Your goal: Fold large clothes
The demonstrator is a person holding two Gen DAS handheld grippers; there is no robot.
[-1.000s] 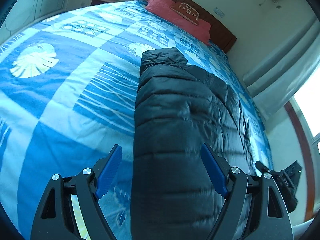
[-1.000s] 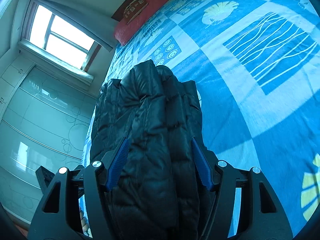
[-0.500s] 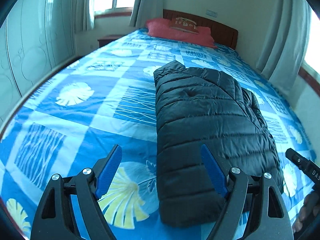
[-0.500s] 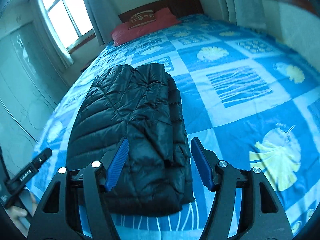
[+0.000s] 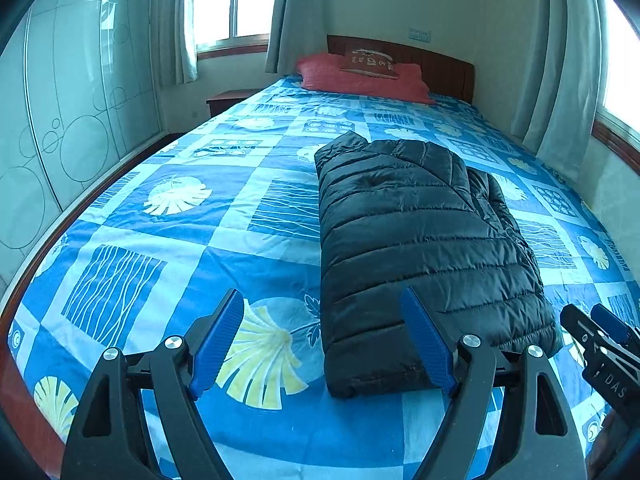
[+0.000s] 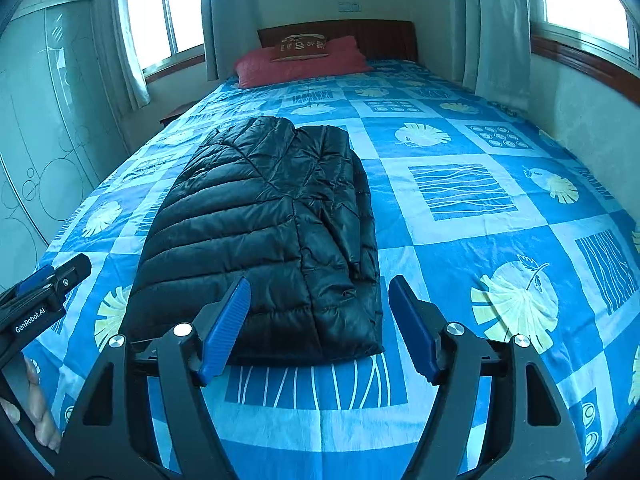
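Jaws: left gripper spread wide, nothing between; right gripper opening, also empty.
Jacket: black puffer jacket, folded lengthwise, lies flat on the blue bedspread.
Handling: probably light, soft, slippery, springy.
Hold: better the near hem corners.

Bed with blue patterned cover: 1 black quilted jacket lies folded flat on it, near the foot edge and about mid-width, and 1 red pillow with 1 smaller brown cushion on top sits against the wooden headboard.
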